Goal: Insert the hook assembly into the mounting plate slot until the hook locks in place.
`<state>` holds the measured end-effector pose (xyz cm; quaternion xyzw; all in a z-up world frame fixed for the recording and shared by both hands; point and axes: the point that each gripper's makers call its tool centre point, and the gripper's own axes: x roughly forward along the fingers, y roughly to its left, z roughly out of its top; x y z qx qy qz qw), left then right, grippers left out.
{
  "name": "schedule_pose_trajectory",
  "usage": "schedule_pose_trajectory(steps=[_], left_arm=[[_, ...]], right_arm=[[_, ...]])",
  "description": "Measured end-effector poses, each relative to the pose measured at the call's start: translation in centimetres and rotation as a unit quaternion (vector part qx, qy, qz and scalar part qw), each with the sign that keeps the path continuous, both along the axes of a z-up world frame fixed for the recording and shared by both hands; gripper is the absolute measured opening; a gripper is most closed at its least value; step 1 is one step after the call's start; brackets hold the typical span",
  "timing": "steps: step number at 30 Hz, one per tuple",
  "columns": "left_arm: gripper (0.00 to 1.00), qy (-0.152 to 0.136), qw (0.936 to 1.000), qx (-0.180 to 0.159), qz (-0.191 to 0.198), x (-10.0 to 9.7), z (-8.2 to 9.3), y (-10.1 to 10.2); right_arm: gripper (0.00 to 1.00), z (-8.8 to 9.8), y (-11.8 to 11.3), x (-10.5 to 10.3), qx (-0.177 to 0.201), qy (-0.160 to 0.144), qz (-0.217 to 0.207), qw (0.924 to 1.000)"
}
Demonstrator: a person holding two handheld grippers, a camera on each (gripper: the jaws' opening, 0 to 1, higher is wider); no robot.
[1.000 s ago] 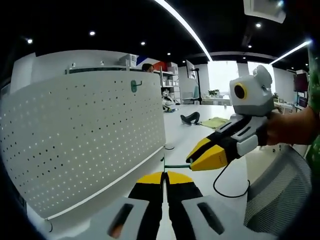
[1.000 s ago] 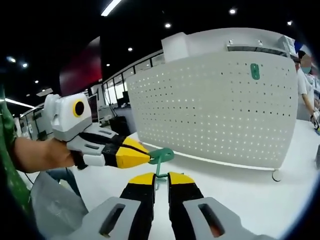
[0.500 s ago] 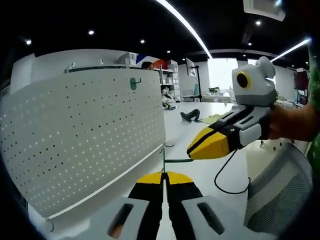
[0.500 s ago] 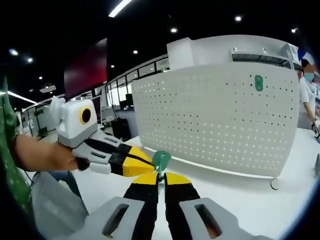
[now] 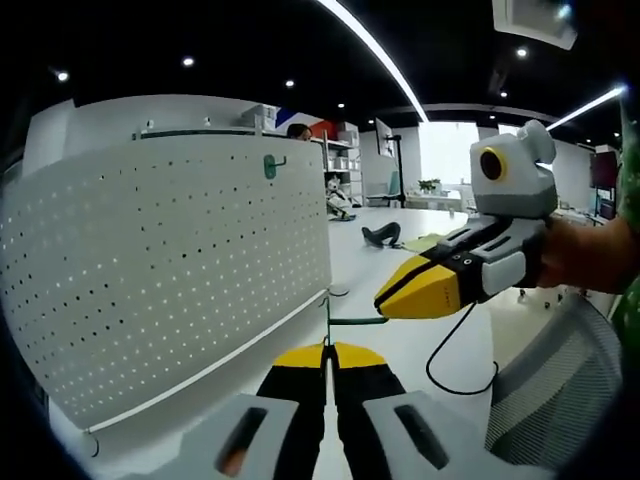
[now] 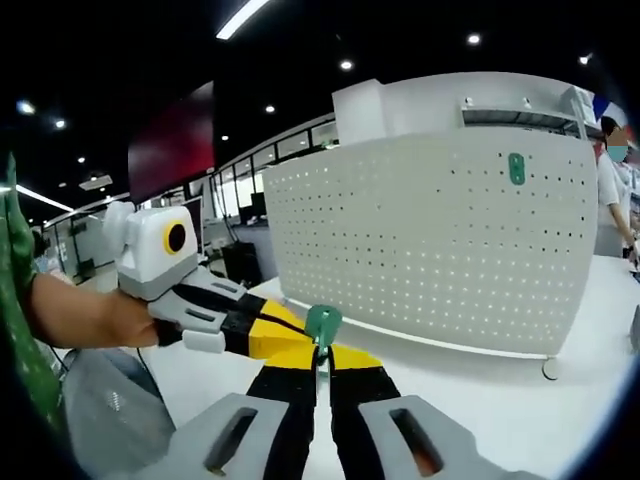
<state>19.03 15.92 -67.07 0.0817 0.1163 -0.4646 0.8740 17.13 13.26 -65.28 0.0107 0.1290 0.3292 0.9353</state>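
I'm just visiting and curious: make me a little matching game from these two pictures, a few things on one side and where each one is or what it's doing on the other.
Things:
1. green hook
2. mounted green hook
3. white pegboard
4. black cable

Places or states:
A. loops across the white tabletop below the right gripper
B. stands upright on the table
C. fixed near the top edge of the board
D. pinched between closed yellow-tipped jaws, above the table

Pairs: 1-D, 2-C, 3-B, 4-A

one white pegboard point(image 5: 170, 280), two green hooks point(image 6: 323, 322) point(image 5: 269, 166), two grippers point(image 5: 328, 352) point(image 6: 318, 352), one mesh chair point(image 5: 555, 390)
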Motion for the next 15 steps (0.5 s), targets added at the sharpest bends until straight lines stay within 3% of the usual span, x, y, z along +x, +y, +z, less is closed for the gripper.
schedule_pose_trajectory(steps=[15], left_arm=[[0.01, 0.027, 0.9989, -0.038, 0.005, -0.04, 0.18, -0.37]], right_arm=[[0.04, 0.67, -0.34, 0.39, 0.010, -0.010, -0.012, 0.9998]])
